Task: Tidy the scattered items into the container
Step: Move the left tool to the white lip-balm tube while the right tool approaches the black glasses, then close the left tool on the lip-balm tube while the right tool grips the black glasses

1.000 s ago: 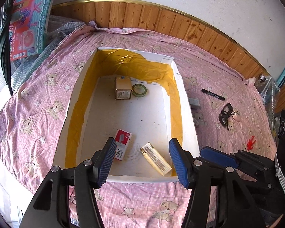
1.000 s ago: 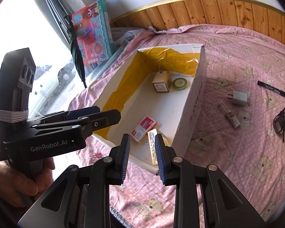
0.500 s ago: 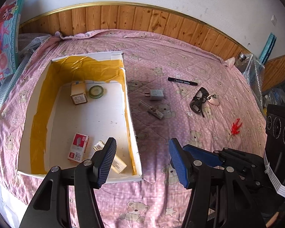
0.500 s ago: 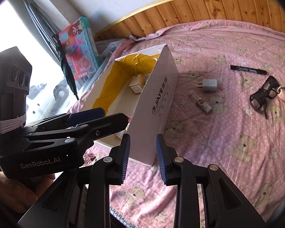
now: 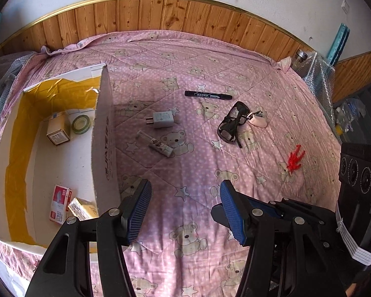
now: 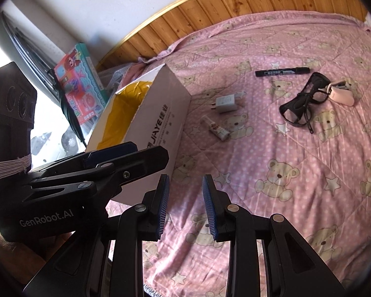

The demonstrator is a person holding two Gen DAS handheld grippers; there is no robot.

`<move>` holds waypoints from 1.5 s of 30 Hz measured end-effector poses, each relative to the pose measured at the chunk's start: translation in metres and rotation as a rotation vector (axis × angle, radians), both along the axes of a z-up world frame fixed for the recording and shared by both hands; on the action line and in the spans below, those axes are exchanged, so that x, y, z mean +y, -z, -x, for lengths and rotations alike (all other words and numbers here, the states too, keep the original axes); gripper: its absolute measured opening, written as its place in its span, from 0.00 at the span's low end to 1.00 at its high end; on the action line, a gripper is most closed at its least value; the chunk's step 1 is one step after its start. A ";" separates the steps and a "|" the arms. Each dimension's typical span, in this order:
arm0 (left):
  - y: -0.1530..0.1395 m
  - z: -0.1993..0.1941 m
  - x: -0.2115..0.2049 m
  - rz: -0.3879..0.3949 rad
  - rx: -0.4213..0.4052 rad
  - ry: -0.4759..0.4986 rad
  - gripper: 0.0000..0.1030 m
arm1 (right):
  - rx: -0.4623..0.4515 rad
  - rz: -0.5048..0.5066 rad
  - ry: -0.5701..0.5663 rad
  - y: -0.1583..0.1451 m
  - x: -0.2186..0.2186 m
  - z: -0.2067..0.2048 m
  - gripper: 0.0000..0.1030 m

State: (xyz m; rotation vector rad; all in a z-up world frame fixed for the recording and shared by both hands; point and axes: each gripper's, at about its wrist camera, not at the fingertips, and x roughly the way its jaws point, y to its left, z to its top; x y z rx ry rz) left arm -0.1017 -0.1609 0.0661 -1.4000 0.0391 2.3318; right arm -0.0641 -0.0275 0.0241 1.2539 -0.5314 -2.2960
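On the bed, to the right of the box (image 5: pixel 104 133), five or six things are left to collect: a white charger (image 5: pixel 162 119), a small tube (image 5: pixel 157 145), a black marker (image 5: pixel 207 95), dark glasses (image 5: pixel 232 123) with a pink item (image 5: pixel 258 121) touching them, and a red toy (image 5: pixel 295 157) well off to the right. The box already holds a carton (image 5: pixel 58 131), a roll of tape (image 5: pixel 81 123), a red and white packet (image 5: pixel 60 203) and a yellowish packet (image 5: pixel 82 206).

Your left gripper (image 5: pixel 184 210) hangs over bare quilt (image 5: pixel 185 168) with its jaws wide apart and nothing between them. Your right gripper (image 6: pixel 185 205) also holds nothing, its jaws apart but narrower.

The tube and charger lie nearest the box wall, so I would take one of them next, probably with the left gripper, which is already opened wide. For the tube, turn the wrist so the jaws straddle its narrow width rather than its length, and come down from above. The quilt is soft and will give, so press the tips in slightly before closing, or you may catch cloth or skid the tube away. For the charger, grip the flat sides, not the prongs.

Lift clear of the tall box wall before moving across, and release low inside, in the open middle of the floor.
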 end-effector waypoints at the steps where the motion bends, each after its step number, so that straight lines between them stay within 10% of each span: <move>1: 0.003 0.002 0.003 -0.005 -0.008 0.004 0.57 | -0.004 0.001 0.009 0.002 0.004 0.001 0.30; 45: 0.136 0.126 0.031 0.114 -0.169 -0.298 0.68 | -0.210 0.164 0.459 0.096 0.139 0.138 0.44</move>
